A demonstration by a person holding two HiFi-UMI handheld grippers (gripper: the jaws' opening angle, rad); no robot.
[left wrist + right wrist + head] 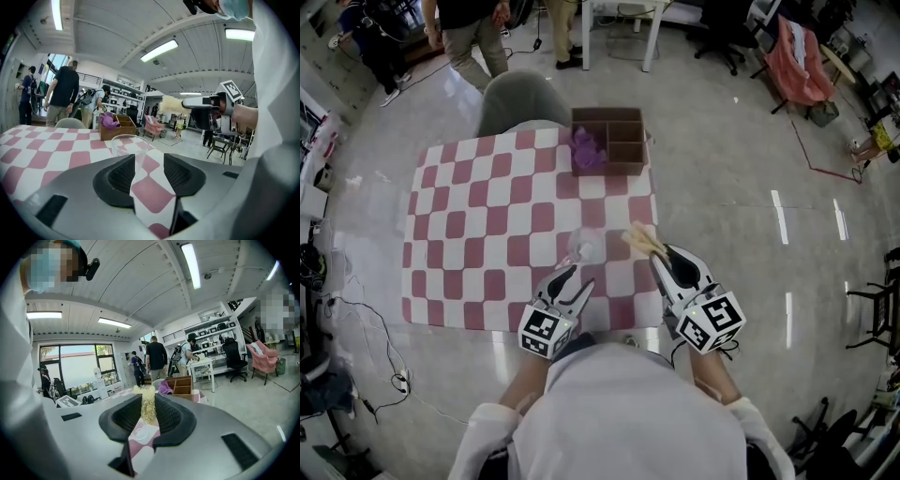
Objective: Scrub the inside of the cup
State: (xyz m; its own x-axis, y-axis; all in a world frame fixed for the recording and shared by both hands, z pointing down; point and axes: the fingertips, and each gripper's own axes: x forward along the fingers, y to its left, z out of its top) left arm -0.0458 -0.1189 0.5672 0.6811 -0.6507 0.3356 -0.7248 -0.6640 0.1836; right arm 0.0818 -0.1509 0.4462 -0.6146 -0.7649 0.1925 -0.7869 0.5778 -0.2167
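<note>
A clear glass cup [586, 247] stands upright on the pink-and-white checked cloth [487, 225]. My left gripper [579, 279] sits just behind it, open. In the left gripper view the cup [130, 144] stands just past the left pad, and neither pad presses on it. My right gripper [660, 257] is to the right of the cup, shut on a straw-coloured fibrous scrubber [639, 239] whose tuft points toward the cup. In the right gripper view the scrubber [148, 405] is clamped between the pads, and the cup's rim [141, 434] shows below.
A brown wooden box [623, 141] with compartments stands at the far edge of the cloth, holding a purple thing [586, 150]. A grey chair [514, 103] is behind the table. Several people stand at the far side of the room.
</note>
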